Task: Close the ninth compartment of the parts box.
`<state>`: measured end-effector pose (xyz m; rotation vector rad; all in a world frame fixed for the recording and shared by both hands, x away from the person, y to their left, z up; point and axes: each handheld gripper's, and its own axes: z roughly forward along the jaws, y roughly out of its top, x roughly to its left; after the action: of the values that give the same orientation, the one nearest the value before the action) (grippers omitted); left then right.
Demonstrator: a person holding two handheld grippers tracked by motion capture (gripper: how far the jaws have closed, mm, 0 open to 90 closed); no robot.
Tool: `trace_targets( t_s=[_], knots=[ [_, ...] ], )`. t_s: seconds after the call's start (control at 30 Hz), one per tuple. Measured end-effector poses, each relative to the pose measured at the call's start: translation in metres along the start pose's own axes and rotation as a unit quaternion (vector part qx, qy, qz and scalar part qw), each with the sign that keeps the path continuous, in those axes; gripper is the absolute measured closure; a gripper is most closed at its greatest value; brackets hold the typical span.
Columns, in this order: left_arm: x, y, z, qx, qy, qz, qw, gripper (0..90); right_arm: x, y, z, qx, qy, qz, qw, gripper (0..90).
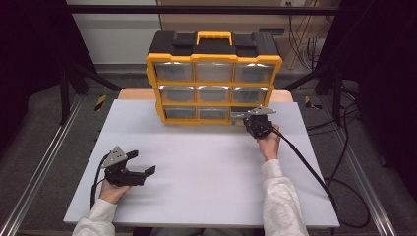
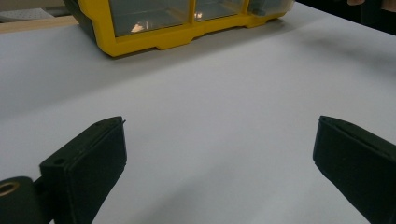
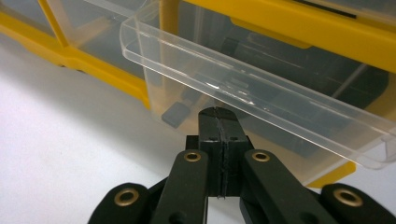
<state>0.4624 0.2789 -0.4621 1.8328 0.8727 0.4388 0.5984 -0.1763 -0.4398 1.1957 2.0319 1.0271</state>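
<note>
- The right gripper (image 3: 218,116) has its jaws pressed together, tips just under the front lip of a clear plastic drawer (image 3: 261,100) at the bottom right of the yellow organizer (image 1: 214,78). Whether a thin edge of that lip is pinched between the pads cannot be told — the pads look closed flat on each other.
- That drawer is already part-way out of its slot: in the right gripper view its rim juts forward over the gripper's tips, while the frame sits farther behind.
- Inside the drawer, just beyond and to the left of the jaw tips, a small dark grey block (image 3: 176,113) lies on the drawer floor (what it is stays unclear).
- The left gripper (image 1: 140,164) rests low over the white table (image 1: 206,172) with its jaws wide apart and nothing between them; the organizer stands well ahead of it.
- Judged progress: the pull has begun but the drawer is only partly open. Still left, most likely — drawing it out further and dealing with its contents, for which the left gripper looks ready.
</note>
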Motion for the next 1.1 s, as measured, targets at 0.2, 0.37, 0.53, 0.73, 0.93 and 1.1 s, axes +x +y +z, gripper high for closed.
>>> trace_targets(
  t_s=[0.2,0.37,0.53,0.73,0.93,1.1],
  knots=[
    [-0.0002,0.0,0.0002,-0.001,0.0,0.001,1.0,2.0,-0.0006,0.0003,0.0023,-0.001,0.001,0.002,1.0,90.0],
    [-0.0004,-0.0001,0.0002,0.0,0.0,0.001,1.0,2.0,-0.0015,0.0007,0.0035,-0.003,-0.001,0.0,1.0,90.0],
    [-0.0005,-0.0003,0.0005,0.002,0.001,0.002,1.0,2.0,-0.0029,0.0026,0.0043,-0.004,-0.002,0.001,1.0,90.0],
    [-0.0003,-0.0003,0.0005,0.002,0.0,0.002,1.0,2.0,-0.0042,0.0036,0.0069,-0.001,-0.003,0.0,1.0,90.0],
    [-0.0005,-0.0005,0.0008,0.003,0.001,0.003,1.0,2.0,-0.0058,0.0043,0.0097,0.0,-0.005,0.001,1.0,90.0],
    [-0.0008,-0.0007,0.0013,0.006,0.001,0.003,1.0,2.0,-0.0073,0.0065,0.0102,0.0,-0.007,0.0,1.0,90.0]
  ],
)
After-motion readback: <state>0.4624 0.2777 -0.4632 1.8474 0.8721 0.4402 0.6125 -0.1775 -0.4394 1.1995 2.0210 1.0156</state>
